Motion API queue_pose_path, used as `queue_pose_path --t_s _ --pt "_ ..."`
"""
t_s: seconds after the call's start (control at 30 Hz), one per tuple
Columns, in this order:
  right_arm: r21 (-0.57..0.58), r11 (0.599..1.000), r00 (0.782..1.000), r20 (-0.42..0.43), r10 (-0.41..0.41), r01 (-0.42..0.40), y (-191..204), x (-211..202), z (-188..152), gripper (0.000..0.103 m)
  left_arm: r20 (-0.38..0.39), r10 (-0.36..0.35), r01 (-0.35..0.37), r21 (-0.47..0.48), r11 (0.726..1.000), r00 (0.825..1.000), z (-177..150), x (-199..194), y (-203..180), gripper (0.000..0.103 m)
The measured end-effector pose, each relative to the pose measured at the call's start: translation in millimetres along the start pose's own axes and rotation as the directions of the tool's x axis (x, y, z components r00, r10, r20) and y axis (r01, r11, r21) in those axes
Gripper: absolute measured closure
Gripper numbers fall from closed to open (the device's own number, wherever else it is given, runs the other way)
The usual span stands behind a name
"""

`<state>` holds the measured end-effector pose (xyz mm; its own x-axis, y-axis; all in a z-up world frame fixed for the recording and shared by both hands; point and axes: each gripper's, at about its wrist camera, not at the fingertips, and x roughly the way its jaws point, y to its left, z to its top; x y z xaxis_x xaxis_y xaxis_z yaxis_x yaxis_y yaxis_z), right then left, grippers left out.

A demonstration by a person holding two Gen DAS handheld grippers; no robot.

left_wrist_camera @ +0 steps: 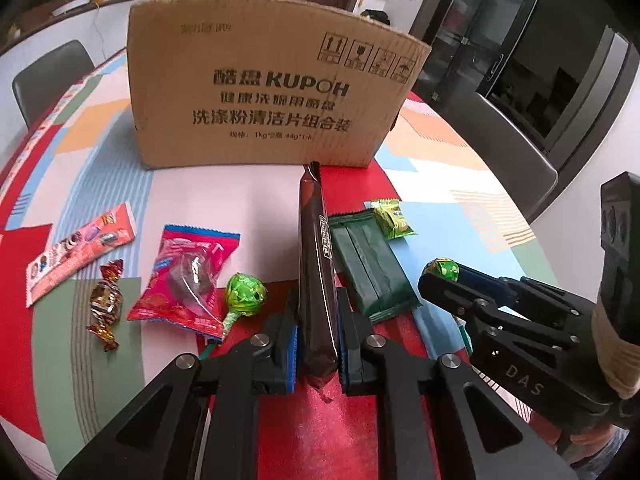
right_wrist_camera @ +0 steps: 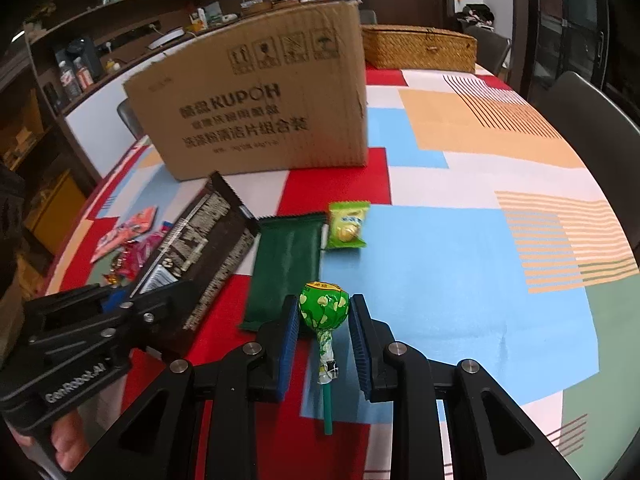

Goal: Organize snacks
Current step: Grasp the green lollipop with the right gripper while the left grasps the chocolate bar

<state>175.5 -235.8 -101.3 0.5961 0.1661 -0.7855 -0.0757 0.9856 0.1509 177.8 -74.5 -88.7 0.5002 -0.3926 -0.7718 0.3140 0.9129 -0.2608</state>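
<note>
My left gripper (left_wrist_camera: 317, 320) is shut on a long dark brown snack bar (left_wrist_camera: 316, 264), held edge-up above the table; the bar also shows in the right wrist view (right_wrist_camera: 200, 248). My right gripper (right_wrist_camera: 324, 312) is shut on the head of a green lollipop (right_wrist_camera: 324, 306), its stick hanging toward me; that lollipop shows in the left wrist view (left_wrist_camera: 443, 269). A cardboard box (left_wrist_camera: 264, 84) stands behind the snacks. On the table lie a dark green packet (left_wrist_camera: 370, 264), a small green candy packet (left_wrist_camera: 390, 220), another green lollipop (left_wrist_camera: 245, 294), a pink packet (left_wrist_camera: 186, 276), a gold-wrapped candy (left_wrist_camera: 105, 300) and a long red-white packet (left_wrist_camera: 80, 252).
A woven basket (right_wrist_camera: 420, 46) sits at the table's far right behind the box. Dark chairs (left_wrist_camera: 48, 76) stand around the colourful tablecloth (right_wrist_camera: 480, 240). Shelves with bottles line the back wall.
</note>
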Motion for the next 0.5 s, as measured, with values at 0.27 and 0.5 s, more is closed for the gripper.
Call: queue_pose_path --t_s 0.27,0.5 --pt "-0.014 1.0 0.999 0.031 0.019 -0.018 9.2 -14.5 5.0 0.076 0.051 0.014 -0.014 0.012 1.0 0.999 3.2 -15.8 -2.5 0.087" --pt "-0.024 0.999 0.997 0.067 0.031 -0.029 16.8 -28.1 12.5 0.076 0.107 0.019 -0.021 0.016 1.0 0.994 11.1 -34.5 -3.5 0.087"
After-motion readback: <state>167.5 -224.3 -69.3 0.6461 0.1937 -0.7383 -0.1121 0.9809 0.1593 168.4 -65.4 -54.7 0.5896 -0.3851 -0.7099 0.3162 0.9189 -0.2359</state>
